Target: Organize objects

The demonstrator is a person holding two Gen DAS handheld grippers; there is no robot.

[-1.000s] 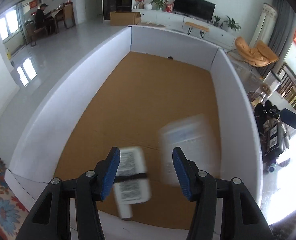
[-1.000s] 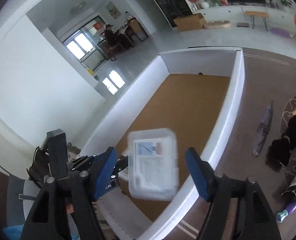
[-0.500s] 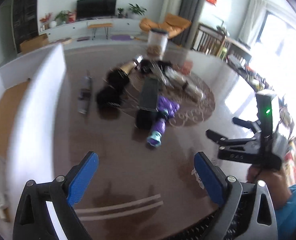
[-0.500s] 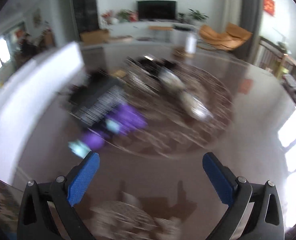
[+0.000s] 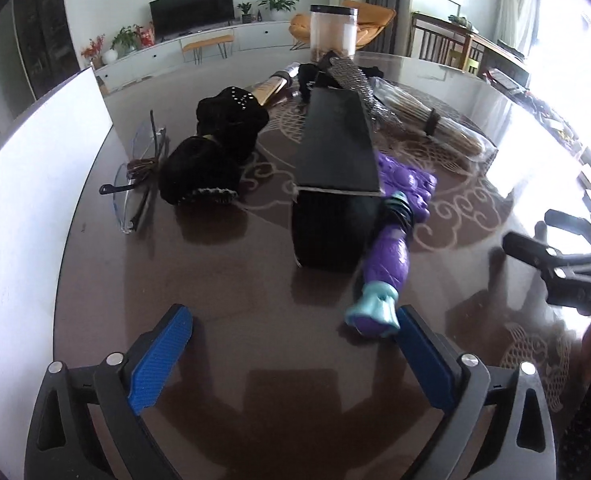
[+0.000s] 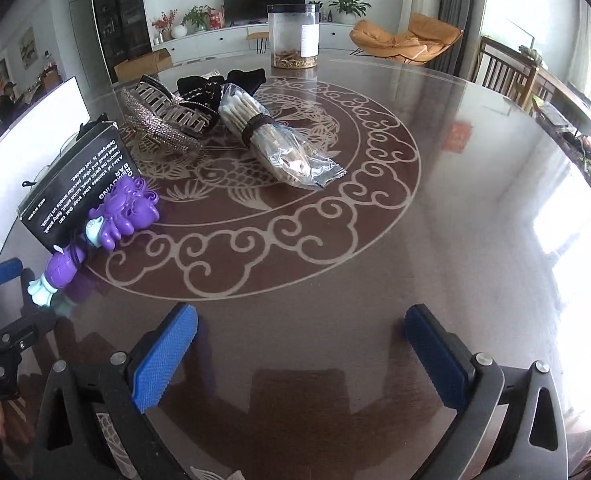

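Note:
My left gripper (image 5: 293,320) hangs low over the dark round table (image 5: 223,304). Its jaws are opening wide and nothing is pressed between them. The teal foot of a purple toy (image 5: 387,264) lies just ahead of its right fingertip. The toy leans on a long black box (image 5: 335,152). My right gripper (image 6: 301,316) stands open and empty over bare table, with the same purple toy (image 6: 115,216) and black box (image 6: 83,176) off to its left. A bag of cotton swabs (image 6: 271,136) lies further ahead.
The white box wall (image 5: 23,184) runs along the left. Clear glasses (image 5: 135,184) and black fabric pieces (image 5: 215,152) lie beside it. Glittery hair claws (image 6: 163,116) and a clear jar (image 6: 293,36) sit further back. One blue pad (image 6: 1,273) of my left gripper shows at the left edge.
Both grippers held white packages over the cardboard-floored white box. They let go, swung right to the table's pile and sank lower, and their jaws spread wide.

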